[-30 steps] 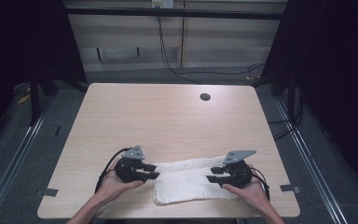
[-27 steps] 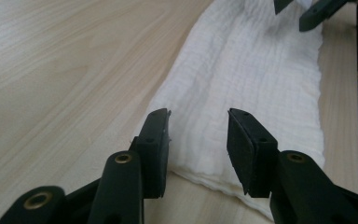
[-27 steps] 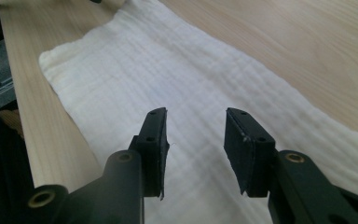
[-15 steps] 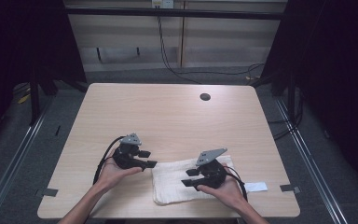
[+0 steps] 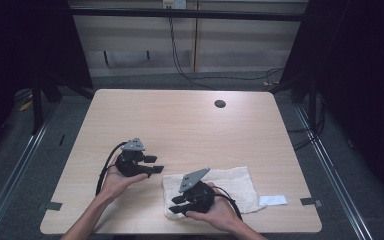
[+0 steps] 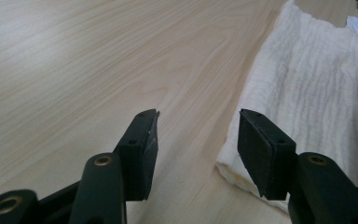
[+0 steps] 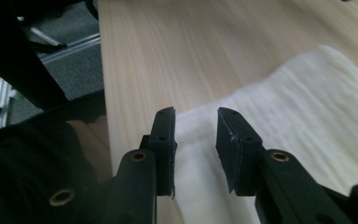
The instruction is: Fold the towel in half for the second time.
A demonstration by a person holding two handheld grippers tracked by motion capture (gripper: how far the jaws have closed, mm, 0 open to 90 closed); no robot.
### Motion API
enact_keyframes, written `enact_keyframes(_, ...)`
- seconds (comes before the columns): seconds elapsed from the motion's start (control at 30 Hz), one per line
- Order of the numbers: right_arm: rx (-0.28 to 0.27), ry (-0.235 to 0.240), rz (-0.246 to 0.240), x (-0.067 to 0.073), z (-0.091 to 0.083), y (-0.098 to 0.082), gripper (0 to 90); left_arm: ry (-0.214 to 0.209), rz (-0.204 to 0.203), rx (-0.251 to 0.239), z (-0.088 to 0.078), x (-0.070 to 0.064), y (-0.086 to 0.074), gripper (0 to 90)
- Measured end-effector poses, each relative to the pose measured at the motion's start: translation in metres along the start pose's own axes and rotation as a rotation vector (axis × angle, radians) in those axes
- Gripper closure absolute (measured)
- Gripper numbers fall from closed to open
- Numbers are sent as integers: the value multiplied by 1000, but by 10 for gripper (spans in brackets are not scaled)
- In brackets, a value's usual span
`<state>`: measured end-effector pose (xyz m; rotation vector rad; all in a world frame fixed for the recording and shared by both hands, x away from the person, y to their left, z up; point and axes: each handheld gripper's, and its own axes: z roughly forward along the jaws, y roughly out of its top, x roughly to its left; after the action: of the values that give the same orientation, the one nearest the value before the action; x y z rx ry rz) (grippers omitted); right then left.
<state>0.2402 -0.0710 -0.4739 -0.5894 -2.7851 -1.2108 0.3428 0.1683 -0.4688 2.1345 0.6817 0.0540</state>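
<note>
At near edge, towel (image 5: 230,185): folded, awaiting your next fold.
Left gripper (image 5: 156,164): spread, just opening, nothing between, beside towel.
Right gripper (image 5: 175,205): spread, just closing over towel's left end, not yet pinching.

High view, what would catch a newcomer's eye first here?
A folded white ribbed cloth lies near the front edge of the pale wooden table, with the right gripper low over its left end. The left gripper hovers just left of it, fingers apart and empty.
</note>
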Motion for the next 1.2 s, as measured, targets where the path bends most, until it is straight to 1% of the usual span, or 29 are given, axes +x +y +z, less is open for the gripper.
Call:
enact_keyframes(0.1,2,12,1,4,8,3,661,7,-8,-3,-2,3,-3,472)
enact_keyframes(0.17,-7,25,-6,6,11,2,656,17,6,-5,-2,2,-5,470)
enact_keyframes(0.2,-3,31,-7,7,12,1,657,11,11,-2,-2,0,-6,466)
enact_keyframes(0.27,9,22,-13,10,14,-2,647,7,25,4,-1,-2,-6,460)
enact_keyframes(0.33,7,10,-25,12,15,-5,628,21,12,-6,0,-4,-5,451)
enact_keyframes(0.37,24,15,-23,13,15,-6,618,25,6,-3,1,-4,-5,437)
enact_keyframes(0.4,10,9,-24,13,15,-6,602,21,0,2,2,-4,-5,434)
enact_keyframes(0.43,2,11,-14,14,16,-7,602,19,2,10,4,-4,-5,434)
enact_keyframes(0.5,31,-10,-55,19,20,-8,592,19,-1,18,6,-4,-6,434)
enact_keyframes(0.57,39,-14,-57,20,24,-8,595,26,-5,26,7,-3,-6,425)
enact_keyframes(0.6,40,-21,-60,20,25,-8,599,26,-7,25,7,-3,-6,415)
enact_keyframes(0.63,31,-21,-55,21,27,-9,599,26,-5,31,8,-4,-7,409)
enact_keyframes(0.67,16,-26,-63,21,28,-9,599,23,-6,29,8,-4,-7,403)
enact_keyframes(0.7,20,-36,-67,24,28,-9,602,23,-2,31,8,-4,-7,400)
enact_keyframes(0.73,33,-51,-83,26,28,-9,608,26,-1,33,9,-5,-7,400)
enact_keyframes(0.77,31,-68,-102,28,29,-9,664,24,0,35,9,-5,-7,399)
enact_keyframes(0.8,32,-84,-109,28,29,-10,706,26,3,35,9,-6,-7,397)
enact_keyframes(0.83,28,-94,-116,27,28,-10,732,24,3,40,10,-6,-7,394)
enact_keyframes(0.87,24,-89,-106,26,28,-10,757,20,-2,40,11,-6,-7,390)
enact_keyframes(0.93,23,-101,-130,25,28,-10,788,22,-4,47,12,-7,-7,386)
enact_keyframes(0.97,24,-109,-130,26,28,-10,809,19,-4,47,13,-7,-8,384)
enact_keyframes(1.0,21,-118,-139,26,29,-11,827,16,-3,53,14,-7,-8,382)
enact_keyframes(1.03,20,-116,-132,25,28,-11,838,11,-2,48,16,-8,-8,382)
enact_keyframes(1.1,10,-107,-112,24,28,-12,848,18,4,66,18,-9,-8,385)
enact_keyframes(1.17,7,-106,-102,23,28,-12,852,-1,4,76,21,-10,-9,403)
enact_keyframes(1.2,11,-105,-99,23,28,-12,852,-8,10,79,23,-11,-9,405)
